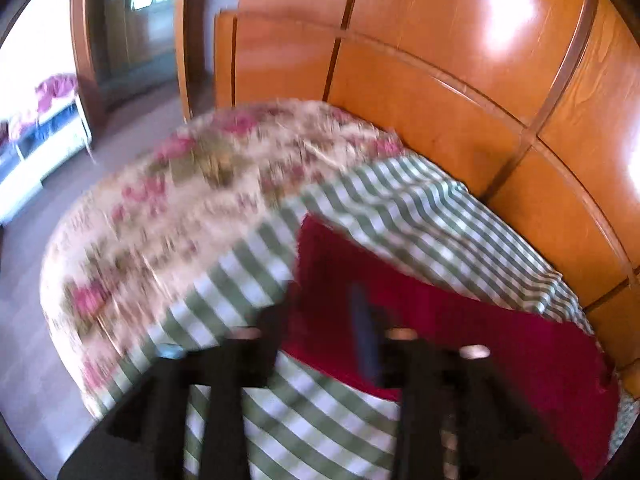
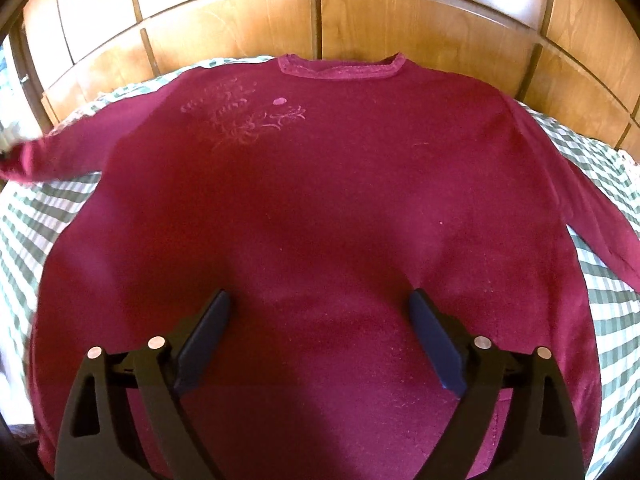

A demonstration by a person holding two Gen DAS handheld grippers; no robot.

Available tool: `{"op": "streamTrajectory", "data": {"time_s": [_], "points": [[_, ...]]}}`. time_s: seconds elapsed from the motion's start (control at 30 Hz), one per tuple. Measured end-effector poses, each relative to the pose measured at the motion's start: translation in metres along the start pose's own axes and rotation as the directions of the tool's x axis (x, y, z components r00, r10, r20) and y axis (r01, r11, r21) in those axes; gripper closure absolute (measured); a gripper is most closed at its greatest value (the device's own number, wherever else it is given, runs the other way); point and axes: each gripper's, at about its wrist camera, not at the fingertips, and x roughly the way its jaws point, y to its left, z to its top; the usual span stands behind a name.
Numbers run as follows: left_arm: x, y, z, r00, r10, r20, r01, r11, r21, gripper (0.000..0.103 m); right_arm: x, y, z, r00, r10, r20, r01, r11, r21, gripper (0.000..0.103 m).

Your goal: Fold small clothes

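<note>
While the wooden wardrobe [image 2: 320, 12] rises behind, a checked sheet [image 2: 32, 216] covers the bed and your maroon sweater [image 2: 320, 200] lies flat on it, neck toward the wood. Your right gripper [image 2: 320, 320] hovers over its lower half — jaws wide, empty. Your left gripper [image 1: 320, 320] is blurred — partly open, holding nothing.

I see a dark red knit sweater [image 2: 320, 200] with a paler pink floral embroidery [image 2: 244, 120] near its collar. Under it, a green-and-white checked bedsheet [image 2: 28, 220]. A cream quilt with pink roses [image 1: 180, 200] beside. Glossy orange-brown wooden panels [image 2: 248, 16] behind. My black tongs [image 2: 320, 344] carry dark blue pads [image 2: 204, 340].
</note>
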Motion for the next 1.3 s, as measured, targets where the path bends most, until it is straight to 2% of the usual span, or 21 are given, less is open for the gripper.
{"op": "streamTrajectory", "data": {"time_s": [0.07,0.17,0.27,0.33,0.37,0.4,0.43,0.5,0.57,0.67,0.73,0.77,0.8,0.83,0.93,1.0,1.1,1.17,1.23,1.3], "points": [[-0.005,-0.004,-0.017,0.997,-0.073,-0.026,0.073,0.997,-0.001,0.063,-0.006,-0.003,-0.001,1.000,0.012,-0.008,-0.012,1.000,0.000,0.013],[-0.023,-0.023,-0.059,0.975,-0.210,-0.078,0.215,0.974,0.067,0.063,-0.022,-0.017,-0.006,1.000,-0.003,0.006,0.003,1.000,0.006,0.013],[-0.044,-0.051,-0.115,0.913,-0.361,-0.187,0.394,0.900,0.187,0.063,-0.043,-0.050,-0.014,0.998,-0.053,0.030,0.051,0.997,0.064,0.013],[-0.059,-0.072,-0.161,0.844,-0.448,-0.294,0.518,0.822,0.236,0.063,-0.057,-0.081,-0.023,0.994,-0.106,0.038,0.101,0.988,0.119,0.013],[-0.063,-0.078,-0.176,0.817,-0.471,-0.332,0.557,0.794,0.245,0.063,-0.062,-0.091,-0.028,0.991,-0.125,0.036,0.119,0.983,0.140,0.013],[-0.069,-0.087,-0.200,0.780,-0.493,-0.386,0.603,0.758,0.250,0.063,-0.069,-0.107,-0.035,0.988,-0.150,0.030,0.143,0.975,0.170,0.013],[-0.072,-0.094,-0.216,0.753,-0.505,-0.422,0.632,0.734,0.250,0.063,-0.074,-0.120,-0.042,0.985,-0.169,0.020,0.162,0.967,0.196,0.013],[-0.080,-0.107,-0.247,0.711,-0.511,-0.484,0.675,0.690,0.263,0.063,-0.083,-0.148,-0.062,0.981,-0.196,-0.017,0.193,0.948,0.254,0.013],[-0.085,-0.117,-0.268,0.686,-0.510,-0.518,0.698,0.663,0.271,0.063,-0.087,-0.166,-0.082,0.984,-0.168,-0.052,0.176,0.941,0.290,0.013],[-0.087,-0.130,-0.288,0.688,-0.491,-0.534,0.695,0.657,0.292,0.069,-0.087,-0.173,-0.107,0.992,-0.085,-0.096,0.112,0.940,0.322,0.018],[-0.087,-0.134,-0.291,0.696,-0.477,-0.536,0.688,0.656,0.310,0.090,-0.085,-0.165,-0.118,0.993,-0.038,-0.109,0.070,0.949,0.306,0.049],[-0.087,-0.135,-0.289,0.698,-0.475,-0.535,0.687,0.655,0.315,0.091,-0.087,-0.160,-0.119,0.995,-0.034,-0.097,0.061,0.956,0.288,0.057],[-0.089,-0.135,-0.285,0.706,-0.475,-0.525,0.681,0.657,0.322,0.093,-0.088,-0.155,-0.118,0.996,-0.007,-0.090,0.031,0.961,0.273,0.080],[-0.093,-0.135,-0.279,0.719,-0.475,-0.508,0.673,0.659,0.336,0.093,-0.090,-0.151,-0.117,0.996,0.012,-0.085,0.011,0.964,0.267,0.093],[-0.103,-0.124,-0.258,0.747,-0.478,-0.463,0.651,0.667,0.362,0.096,-0.106,-0.140,-0.110,0.998,0.049,-0.041,-0.039,0.974,0.225,0.094],[-0.103,-0.115,-0.254,0.769,-0.458,-0.446,0.626,0.681,0.380,0.096,-0.109,-0.138,-0.111,0.997,0.061,-0.042,-0.051,0.978,0.200,0.094],[-0.093,-0.114,-0.265,0.772,-0.409,-0.486,0.611,0.689,0.391,0.094,-0.098,-0.143,-0.122,0.994,0.028,-0.103,-0.011,0.986,0.168,0.094],[-0.094,-0.117,-0.268,0.780,-0.388,-0.491,0.601,0.685,0.413,0.090,-0.095,-0.148,-0.122,0.993,0.034,-0.110,-0.014,0.984,0.175,0.094],[-0.100,-0.121,-0.262,0.770,-0.411,-0.488,0.617,0.673,0.408,0.086,-0.099,-0.152,-0.118,0.995,0.019,-0.098,-0.003,0.986,0.165,0.094],[-0.109,-0.126,-0.250,0.781,-0.432,-0.451,0.613,0.669,0.421,0.086,-0.102,-0.159,-0.116,0.995,0.003,-0.102,0.012,0.989,0.146,0.094]]}}
